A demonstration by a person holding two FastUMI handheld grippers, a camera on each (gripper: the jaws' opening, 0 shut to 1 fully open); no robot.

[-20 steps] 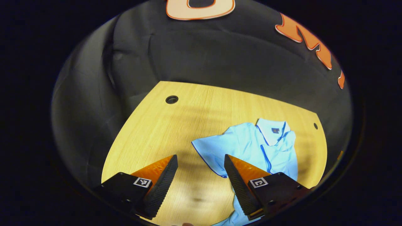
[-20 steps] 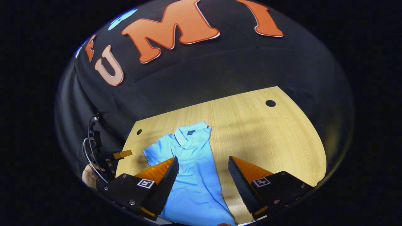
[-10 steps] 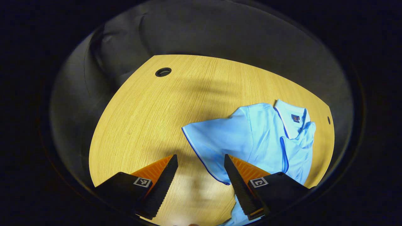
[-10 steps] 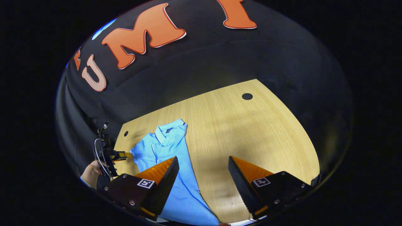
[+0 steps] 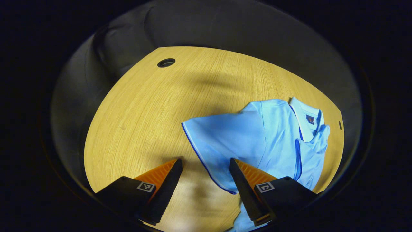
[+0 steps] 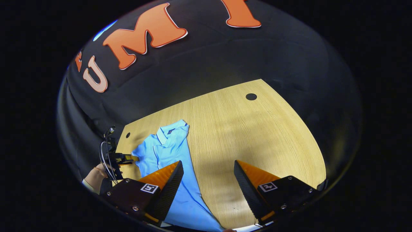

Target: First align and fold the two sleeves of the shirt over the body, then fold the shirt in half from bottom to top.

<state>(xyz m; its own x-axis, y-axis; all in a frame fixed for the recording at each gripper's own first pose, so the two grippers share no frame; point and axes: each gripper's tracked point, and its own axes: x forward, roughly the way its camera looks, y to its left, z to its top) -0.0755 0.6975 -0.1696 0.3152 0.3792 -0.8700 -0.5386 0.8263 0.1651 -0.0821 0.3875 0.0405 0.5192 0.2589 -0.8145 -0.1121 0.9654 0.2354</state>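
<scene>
A pale wooden table (image 5: 145,106) fills the booth in front of me, backed by black cloth (image 5: 206,29), with a round cable hole (image 5: 166,62) near its far left corner in my left gripper view and another hole (image 6: 251,96) toward the far right in my right gripper view. The light blue polo shirt (image 5: 273,135) lies flat on the table with its white-edged collar (image 5: 305,117) at the far end; one short sleeve (image 5: 219,138) is spread out sideways to the left, its dark-trimmed cuff running down toward me, while the other side is already laid over the body. My left gripper (image 5: 206,167) hangs over the near edge of that spread sleeve with its fingers wide apart and nothing between them; the cuff's corner sits just beside the right-hand finger, and I cannot tell whether it touches. My right gripper (image 6: 208,169) is also spread wide and holds nothing, over the bare table just right of the shirt's lower body. In the right gripper view the left gripper shows farther off at the sleeve's outer edge, with a hand (image 6: 95,177) holding it and a cable looped beside it
</scene>
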